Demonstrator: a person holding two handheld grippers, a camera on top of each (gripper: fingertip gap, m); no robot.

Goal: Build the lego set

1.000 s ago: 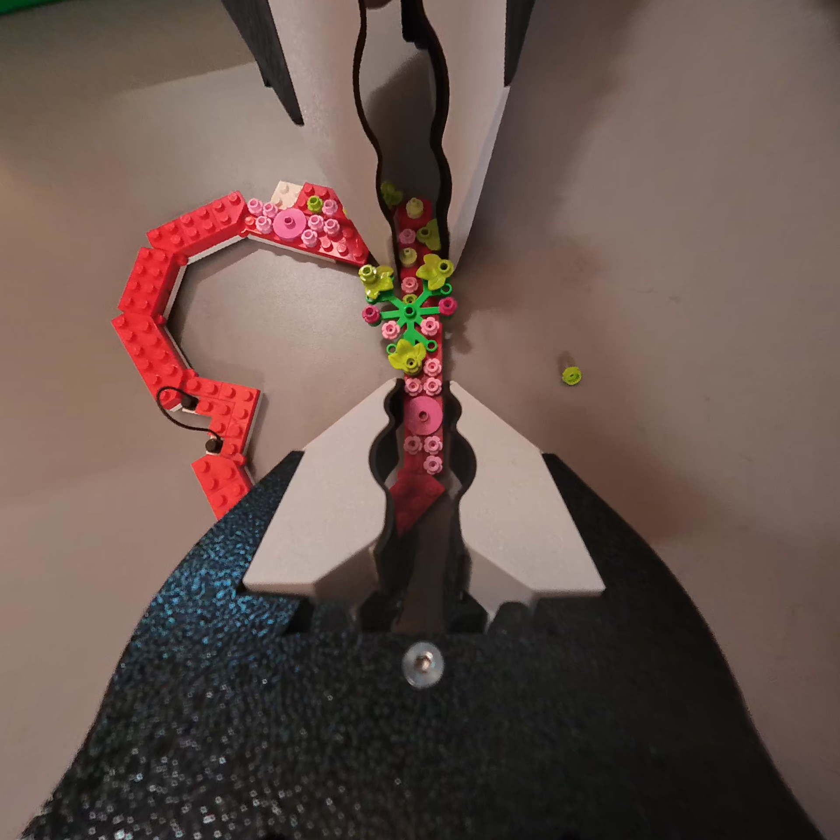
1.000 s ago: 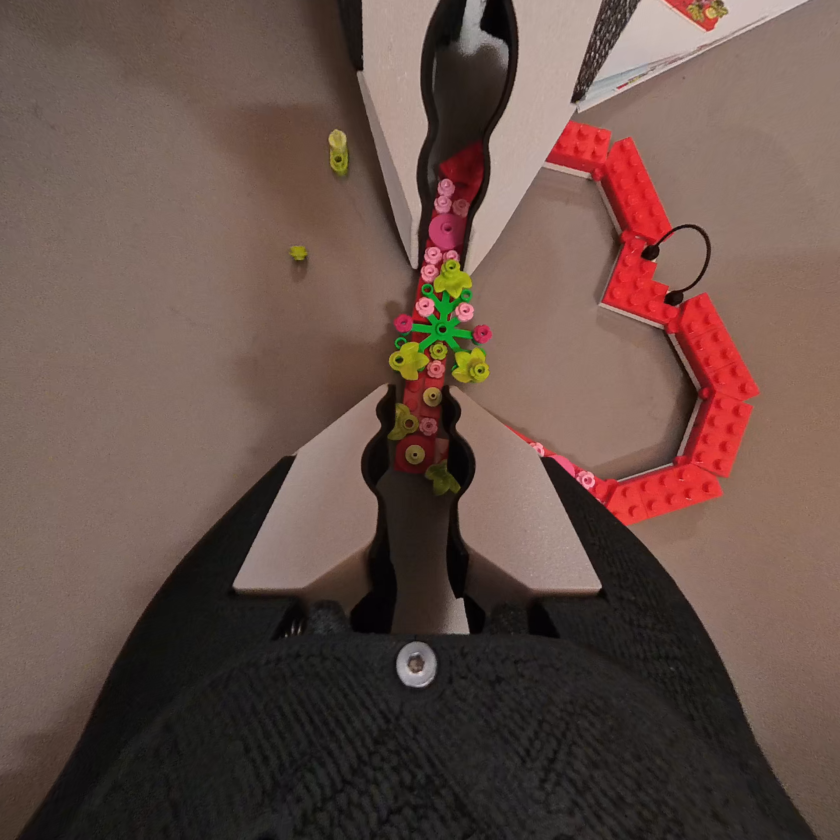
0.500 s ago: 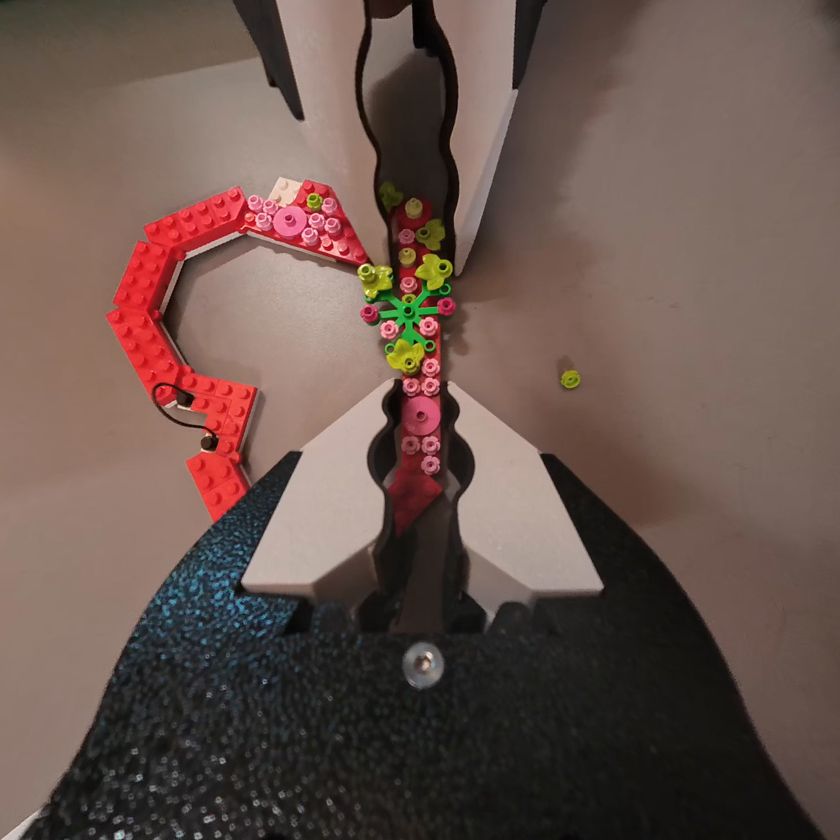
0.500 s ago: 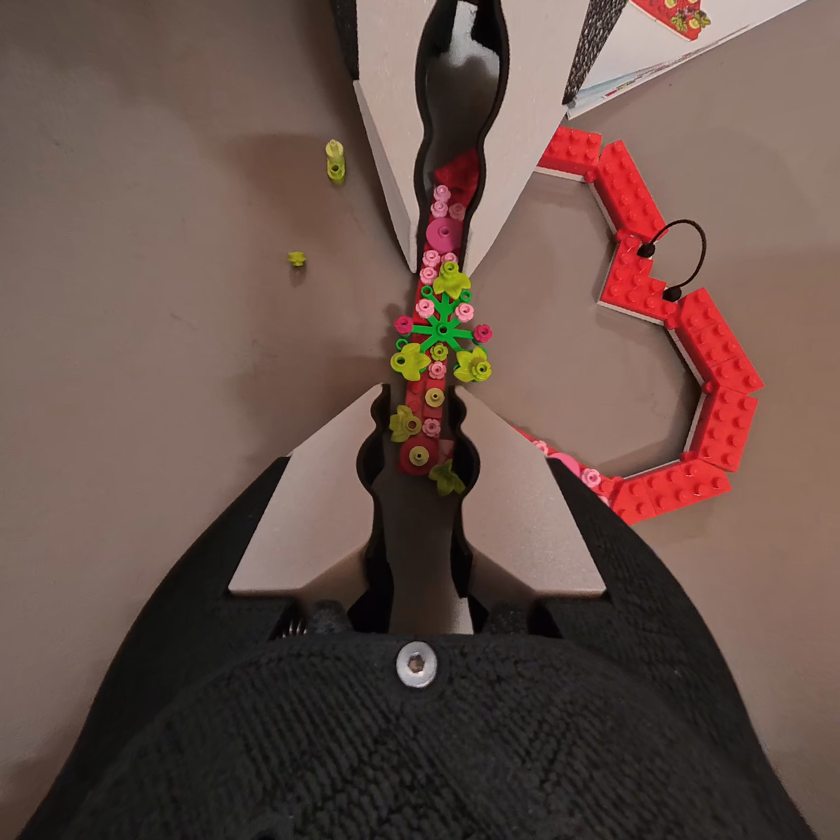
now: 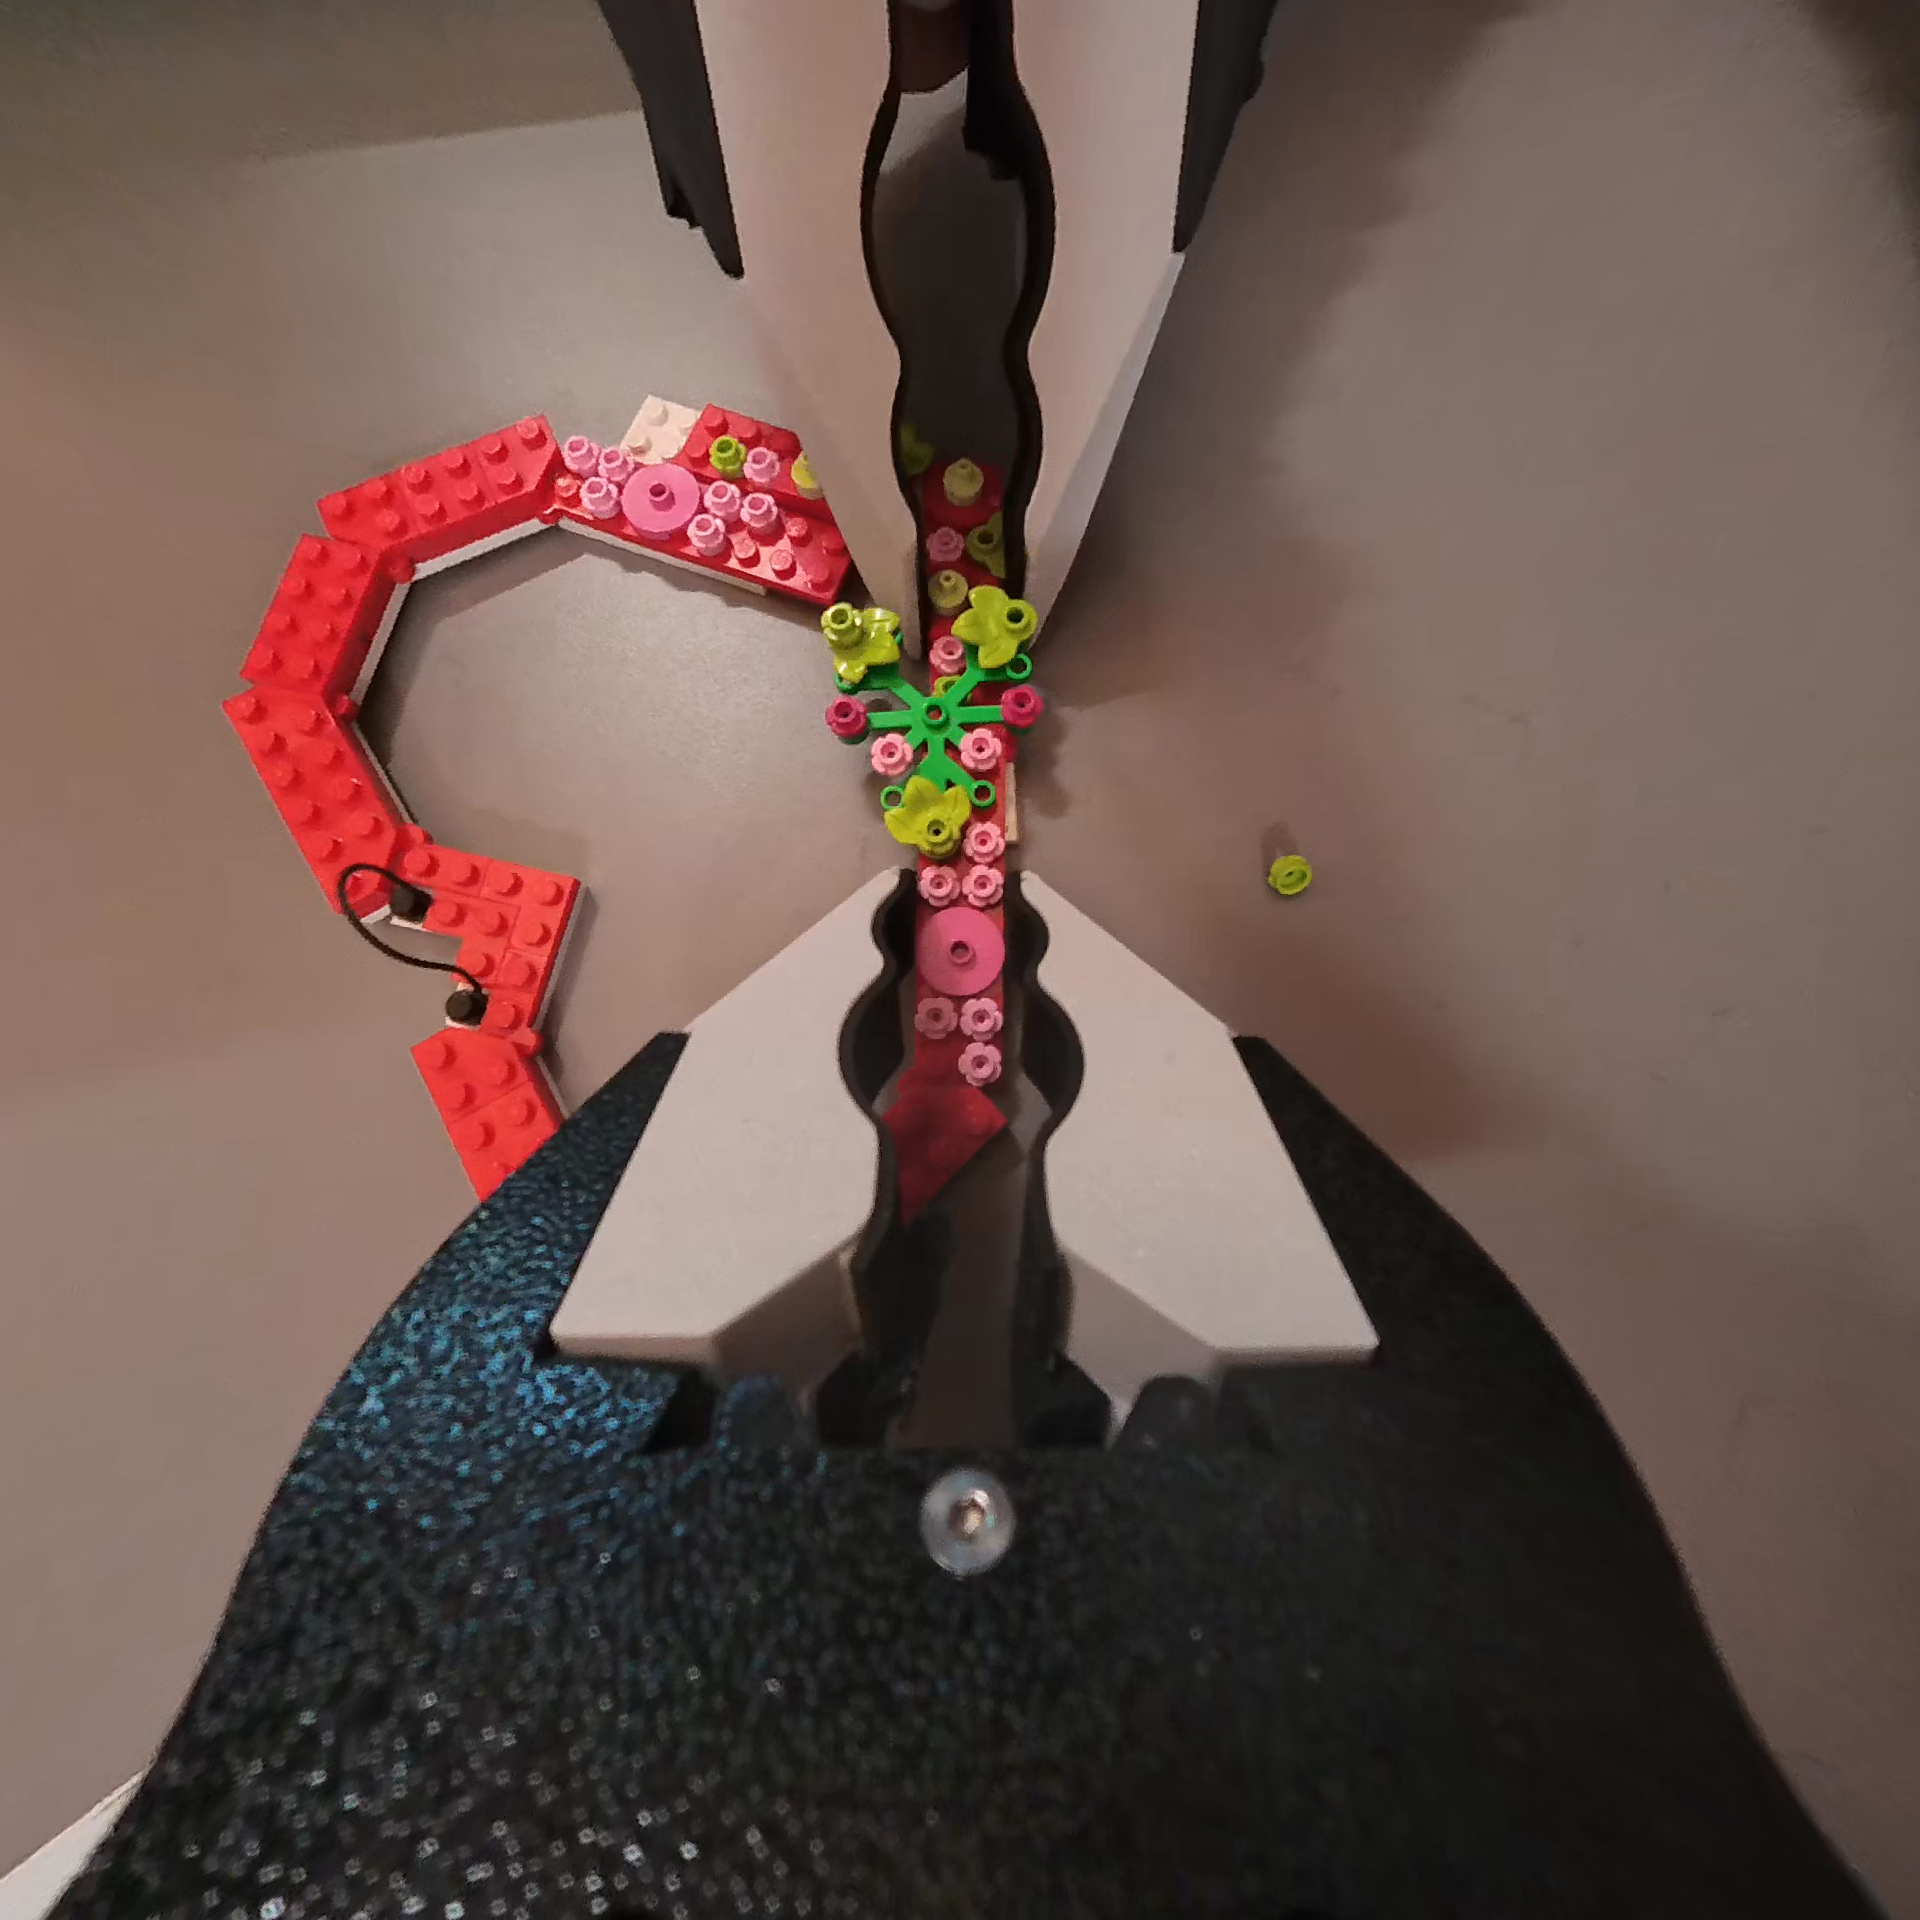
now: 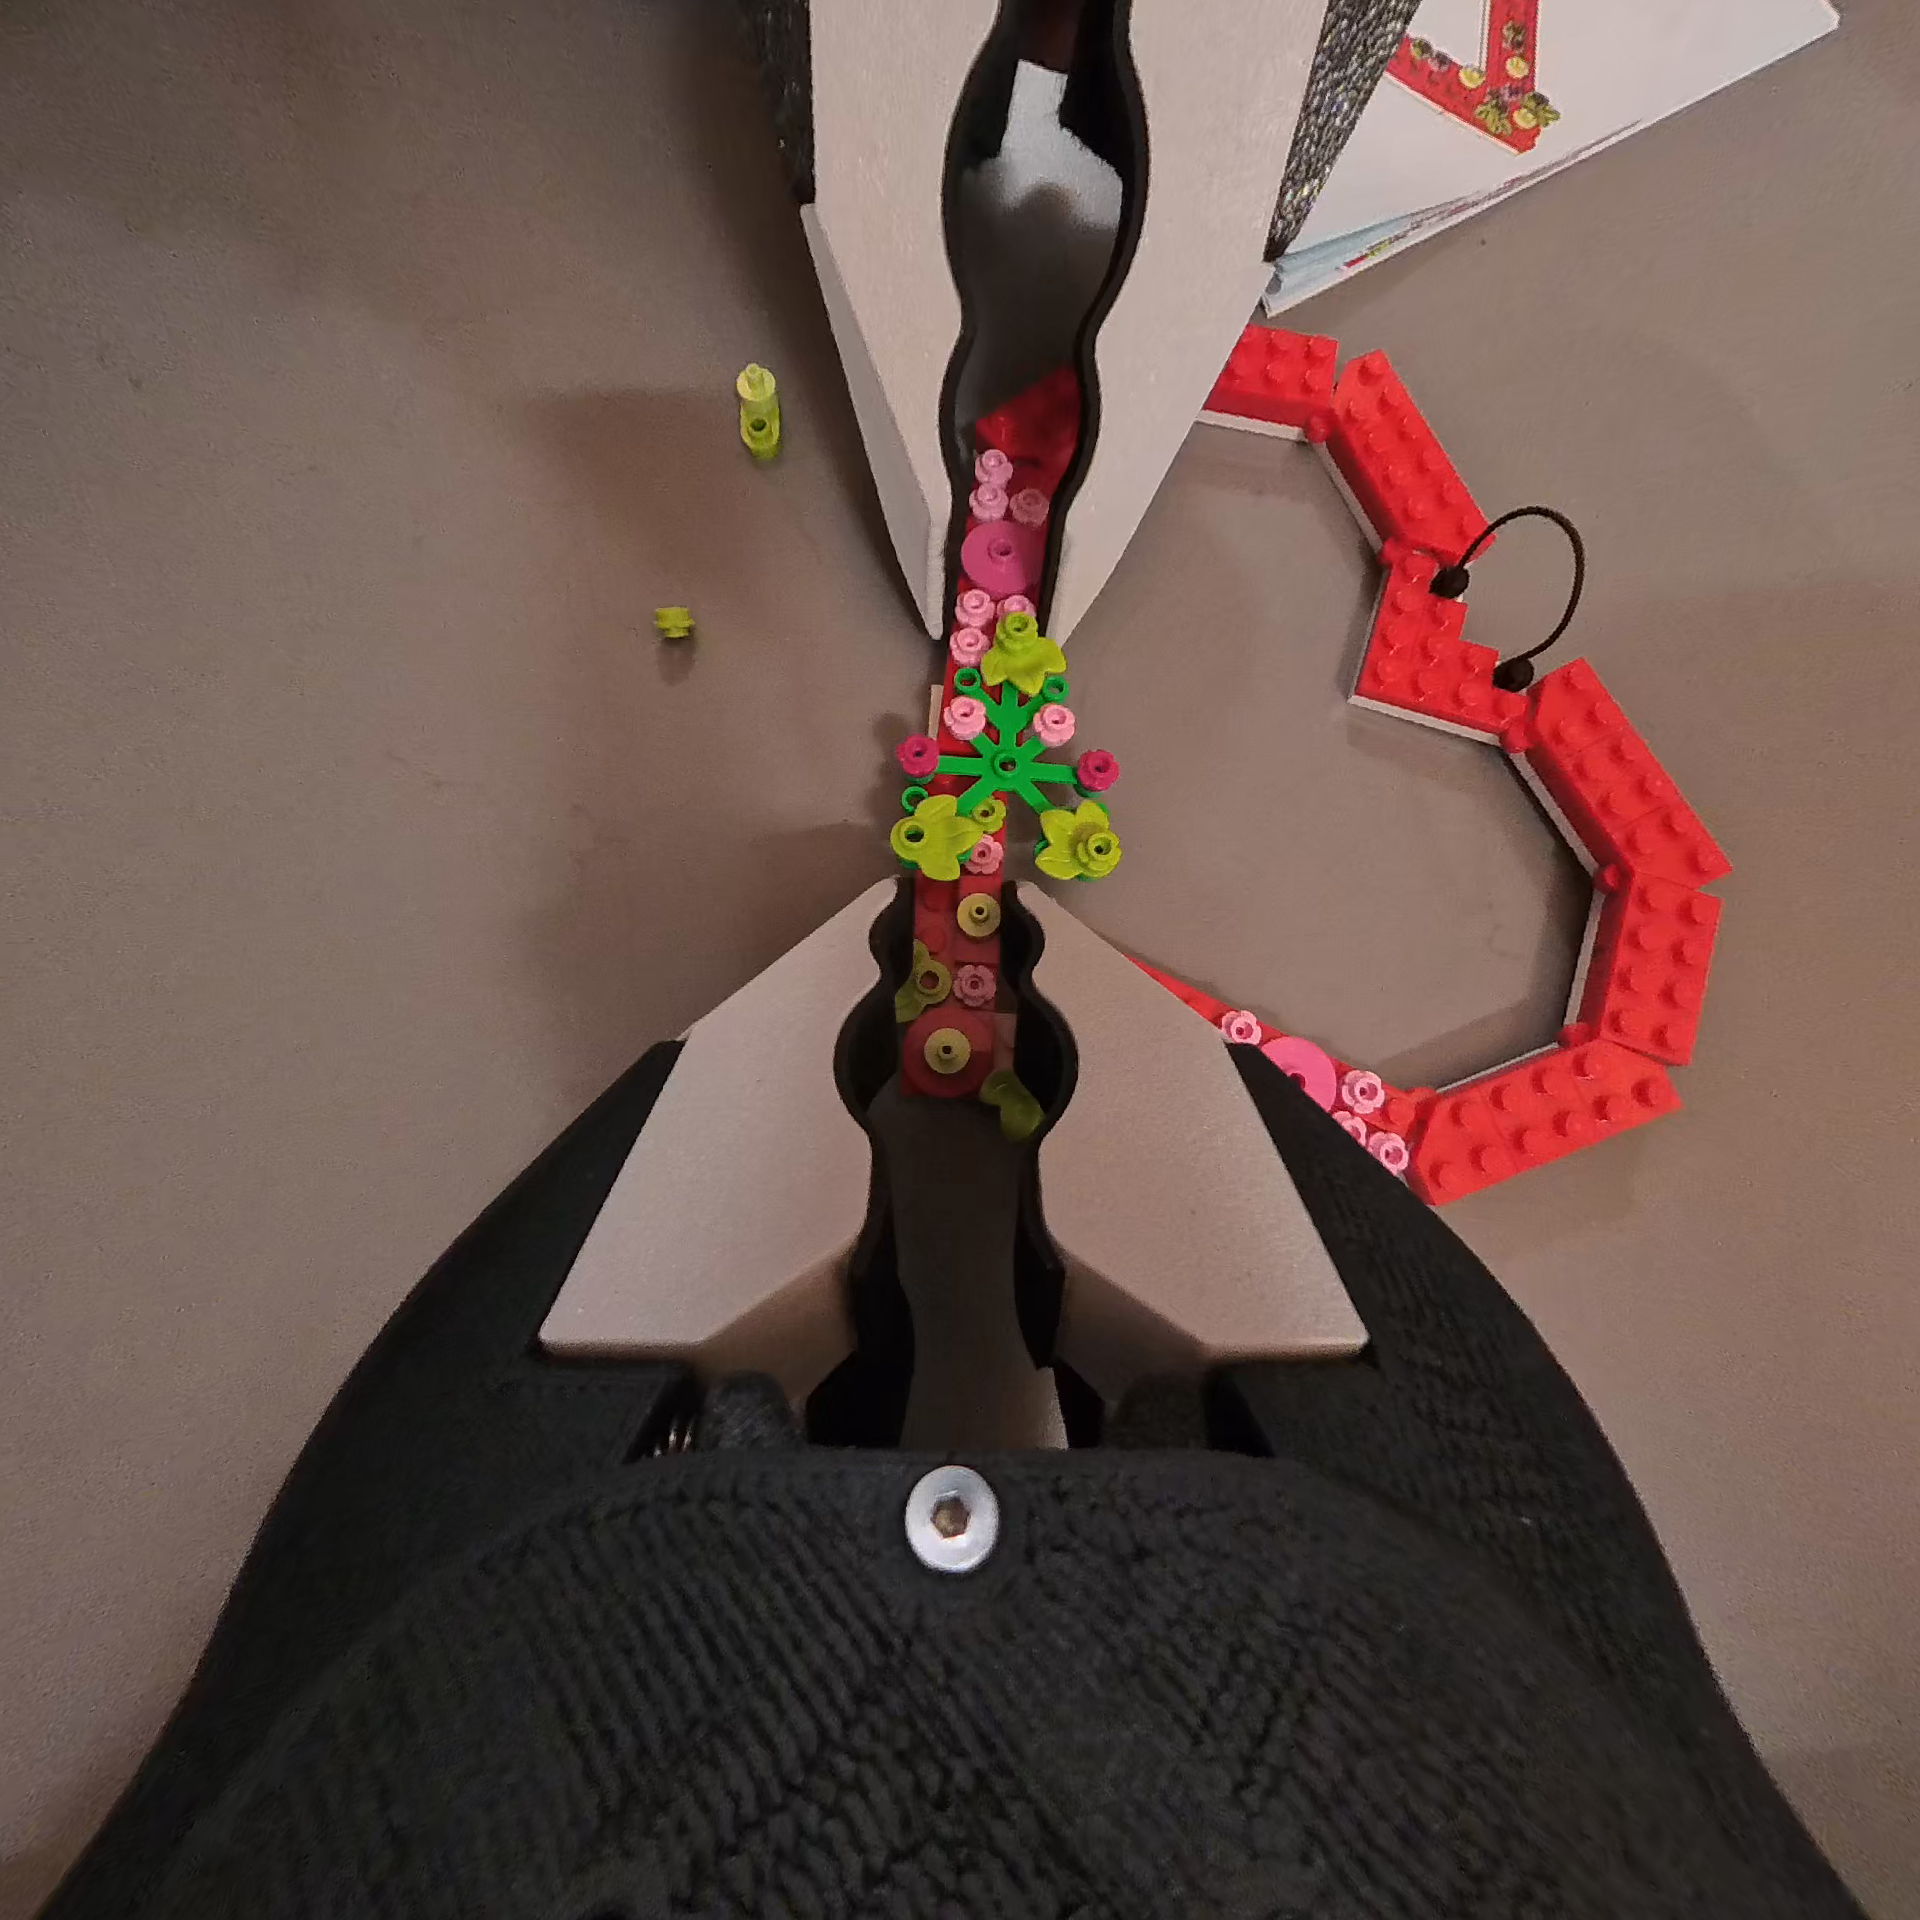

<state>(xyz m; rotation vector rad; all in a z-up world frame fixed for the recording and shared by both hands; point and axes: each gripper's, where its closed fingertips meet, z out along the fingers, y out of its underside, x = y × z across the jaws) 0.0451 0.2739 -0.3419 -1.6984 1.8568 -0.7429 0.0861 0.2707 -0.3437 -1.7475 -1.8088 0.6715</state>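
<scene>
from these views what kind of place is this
Probably a hobby or work table indoors: a plain grey-brown tabletop, a half-built red brick heart with loose lime studs, and an instruction booklet at the edge.

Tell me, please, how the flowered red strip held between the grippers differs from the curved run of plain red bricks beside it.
The flowered strip is straight, narrow and crowded with pink, lime and green pieces; the curved bricks bend in an arc with bare studs, apart from a black cord. The left gripper and right gripper clamp the strip's ends; the bricks lie free. Both are red.
</scene>
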